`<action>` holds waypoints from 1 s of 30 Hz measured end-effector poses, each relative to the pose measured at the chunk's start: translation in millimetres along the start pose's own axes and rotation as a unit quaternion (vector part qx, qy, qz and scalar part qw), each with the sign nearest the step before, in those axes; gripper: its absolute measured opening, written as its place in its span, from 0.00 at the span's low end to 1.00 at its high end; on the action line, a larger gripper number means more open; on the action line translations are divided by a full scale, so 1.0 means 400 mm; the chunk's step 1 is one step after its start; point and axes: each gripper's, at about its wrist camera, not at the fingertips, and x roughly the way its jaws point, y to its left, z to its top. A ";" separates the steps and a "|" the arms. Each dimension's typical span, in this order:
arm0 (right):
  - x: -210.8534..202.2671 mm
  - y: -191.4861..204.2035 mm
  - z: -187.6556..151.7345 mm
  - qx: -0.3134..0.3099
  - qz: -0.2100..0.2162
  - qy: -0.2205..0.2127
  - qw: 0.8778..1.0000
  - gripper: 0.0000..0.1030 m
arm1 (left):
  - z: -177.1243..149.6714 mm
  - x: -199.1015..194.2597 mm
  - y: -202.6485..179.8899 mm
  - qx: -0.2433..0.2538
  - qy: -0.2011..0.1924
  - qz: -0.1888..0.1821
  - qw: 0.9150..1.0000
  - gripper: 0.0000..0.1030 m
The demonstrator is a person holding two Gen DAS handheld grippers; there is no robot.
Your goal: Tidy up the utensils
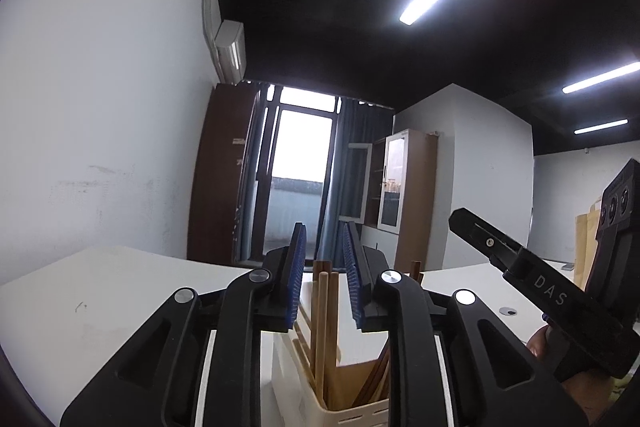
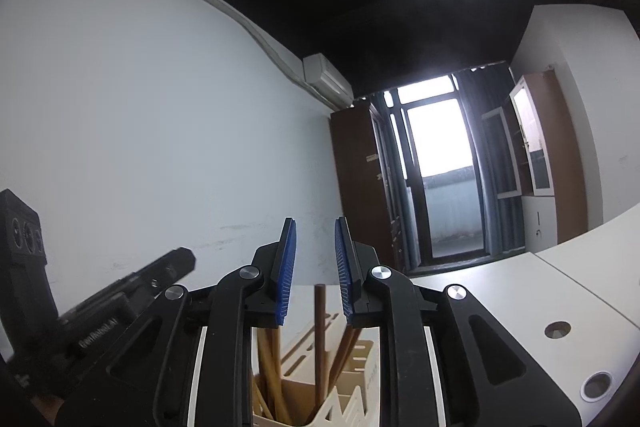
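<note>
Sorting looks near done, I judge: chopsticks (image 1: 325, 327) stand in the cream holder (image 1: 352, 413), bottom centre of both views. My left gripper (image 1: 325, 279) hangs level there, jaws partly apart, pads touching nothing. Right gripper (image 2: 316, 273): same, empty. Next: look for strays on the white table (image 2: 500, 307).

Left tool (image 1: 322, 275) level, blue pads apart, nothing pinched. Below: cream holder (image 1: 304, 387) on white surface (image 1: 100, 291), wooden chopsticks (image 1: 326, 323) upright inside. Right tool (image 1: 552, 291) alongside.
</note>
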 end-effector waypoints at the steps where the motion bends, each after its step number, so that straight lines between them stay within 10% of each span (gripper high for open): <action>1: -0.002 -0.001 -0.002 -0.001 -0.003 0.005 1.000 0.21 | 0.002 -0.004 0.005 -0.001 0.005 0.001 1.000 0.22; 30: -0.215 0.031 -0.127 -0.039 -0.029 0.196 0.979 0.66 | -0.110 -0.197 -0.020 0.041 0.178 0.002 0.983 0.73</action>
